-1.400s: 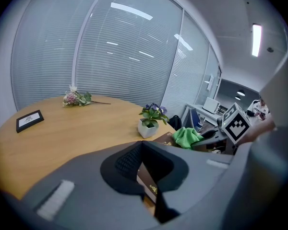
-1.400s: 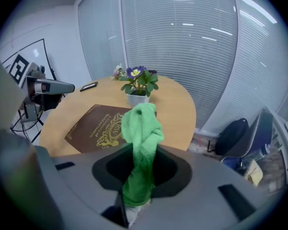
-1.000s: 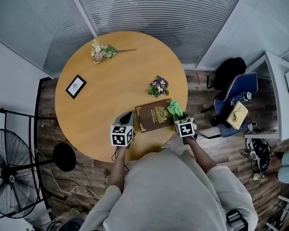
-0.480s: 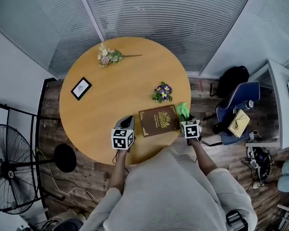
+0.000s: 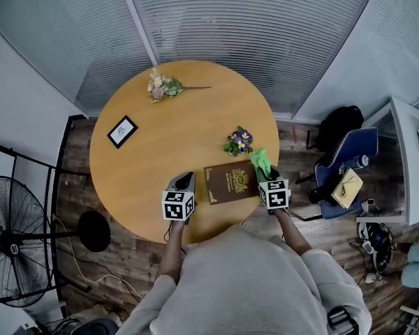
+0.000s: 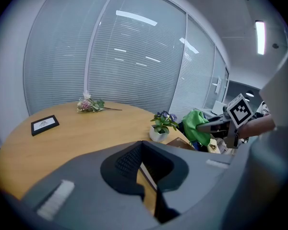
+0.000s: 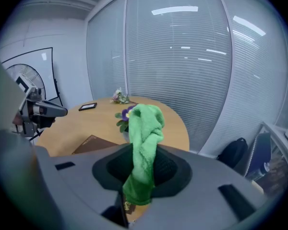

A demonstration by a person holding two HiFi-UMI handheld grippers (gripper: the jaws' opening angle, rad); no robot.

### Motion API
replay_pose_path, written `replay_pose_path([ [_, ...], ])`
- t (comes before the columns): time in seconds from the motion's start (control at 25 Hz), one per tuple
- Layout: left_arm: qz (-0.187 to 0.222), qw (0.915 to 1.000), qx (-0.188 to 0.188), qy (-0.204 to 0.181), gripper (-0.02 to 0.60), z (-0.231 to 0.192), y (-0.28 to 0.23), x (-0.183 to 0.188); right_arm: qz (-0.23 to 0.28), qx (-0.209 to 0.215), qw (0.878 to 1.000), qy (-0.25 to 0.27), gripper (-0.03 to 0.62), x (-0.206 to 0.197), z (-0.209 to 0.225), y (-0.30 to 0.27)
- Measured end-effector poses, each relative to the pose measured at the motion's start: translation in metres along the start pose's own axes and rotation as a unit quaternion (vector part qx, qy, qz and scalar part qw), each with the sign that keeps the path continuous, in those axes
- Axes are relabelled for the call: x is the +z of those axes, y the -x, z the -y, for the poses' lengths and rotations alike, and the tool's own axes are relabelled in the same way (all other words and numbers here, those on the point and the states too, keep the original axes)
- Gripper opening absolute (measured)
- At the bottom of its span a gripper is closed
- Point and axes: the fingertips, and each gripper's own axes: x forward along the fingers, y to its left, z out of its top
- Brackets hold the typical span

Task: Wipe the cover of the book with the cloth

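at the near edge of the round wooden table (image 5: 153, 159), straight before the person, the brown book (image 5: 230, 181) lies flat with its gold-printed cover up. the right gripper (image 5: 267, 177) sits just beside the book's right end, by the table's near right edge. its jaws are clamped on the green cloth (image 5: 260, 162). in the right gripper view the cloth stands bunched out of the jaws, with a short tail hanging below them. from above, the cloth's free end reaches to the book's far right corner; whether it touches the cover cannot be told.

the left gripper (image 5: 184, 182) is at the near edge too, just left of the book and apart from it. its own view shows the jaws drawn together, only a thin sliver of table between them and nothing in them.

just beyond the book's far edge stands a small potted plant (image 5: 238, 142) with purple flowers. a black picture frame (image 5: 122, 131) lies near the left edge, and a flower sprig (image 5: 162, 86) lies at the far edge. off the table, a standing fan (image 5: 14, 246) is on the floor to the left, and a blue chair (image 5: 346, 155) stands to the right.
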Motion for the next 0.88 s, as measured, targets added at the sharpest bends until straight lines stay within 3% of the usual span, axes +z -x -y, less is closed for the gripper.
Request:
replay_pose_path([
  [0.44,0.013,0.9998,0.018,0.001,0.009,-0.012,0.011,0.008,0.080,0.069,0.994,0.033,0.098,0.063,-0.053,0.002],
  [0.88,0.031,0.9988,0.038,0.009,0.009,-0.027,0.020,0.016,0.095,0.105,0.988,0.058,0.097,0.085,-0.088,-0.010],
])
